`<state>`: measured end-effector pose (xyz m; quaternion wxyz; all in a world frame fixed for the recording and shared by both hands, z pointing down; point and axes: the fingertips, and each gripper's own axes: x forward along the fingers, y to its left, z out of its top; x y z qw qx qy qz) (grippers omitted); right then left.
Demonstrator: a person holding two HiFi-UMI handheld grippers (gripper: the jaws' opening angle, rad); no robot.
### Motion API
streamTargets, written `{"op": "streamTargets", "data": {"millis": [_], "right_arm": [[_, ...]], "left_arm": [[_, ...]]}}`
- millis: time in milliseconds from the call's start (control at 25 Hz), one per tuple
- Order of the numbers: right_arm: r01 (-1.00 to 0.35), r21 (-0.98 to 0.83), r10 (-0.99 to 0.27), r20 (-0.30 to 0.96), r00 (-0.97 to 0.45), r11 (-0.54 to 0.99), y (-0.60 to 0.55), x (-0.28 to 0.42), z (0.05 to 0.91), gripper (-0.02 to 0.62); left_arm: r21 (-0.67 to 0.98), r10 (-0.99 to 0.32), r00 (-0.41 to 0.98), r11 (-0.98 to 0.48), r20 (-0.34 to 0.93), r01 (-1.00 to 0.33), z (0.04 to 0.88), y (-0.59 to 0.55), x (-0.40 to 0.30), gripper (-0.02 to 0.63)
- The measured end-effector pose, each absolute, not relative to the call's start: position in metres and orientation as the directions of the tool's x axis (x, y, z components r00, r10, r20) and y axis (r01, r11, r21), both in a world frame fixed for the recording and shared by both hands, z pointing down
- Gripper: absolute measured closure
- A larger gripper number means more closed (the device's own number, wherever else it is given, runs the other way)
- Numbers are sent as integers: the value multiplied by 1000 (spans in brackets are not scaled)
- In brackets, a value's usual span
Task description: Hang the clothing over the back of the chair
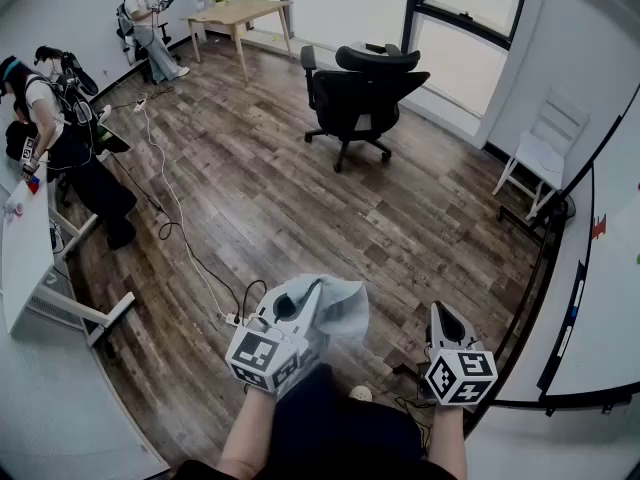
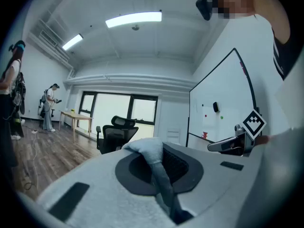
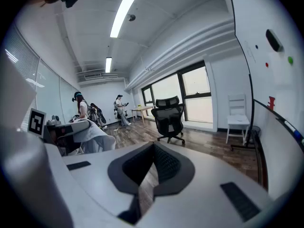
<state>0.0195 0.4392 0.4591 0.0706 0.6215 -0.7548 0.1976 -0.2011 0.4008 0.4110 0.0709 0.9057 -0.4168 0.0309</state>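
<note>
Clothing (image 1: 342, 306), soft and light, is drooping from our left tongs (image 1: 316, 290), clenched on it; we are holding the right tongs (image 1: 441, 314) closed and empty beside, for taking its loose edge.

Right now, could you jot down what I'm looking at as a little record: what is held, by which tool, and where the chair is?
Left gripper: shut on the clothing
Clothing: pale blue-grey fabric, bunched, hanging from the left jaws
Right gripper: shut, nothing between its jaws
Office chair: black, on wheels, across the room, well apart from both grippers
Progress: clothing not yet on the chair back
Also there: white chair at the right; wooden table at the far end
</note>
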Motion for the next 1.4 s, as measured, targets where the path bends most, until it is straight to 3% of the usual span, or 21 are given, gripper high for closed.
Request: {"op": "streamTargets", "data": {"millis": [800,1400], "right_arm": [[-936,-264,-916,263,-301,232,502,64,442,594],[-929,-276,-899,293,-326,247,458,59,459,594]], "left_arm": [[85,-807,587,-590,-60,-803,351,493,-166,598],[80,-790,613,-613,-38,-786,365,443,-150,598]]}}
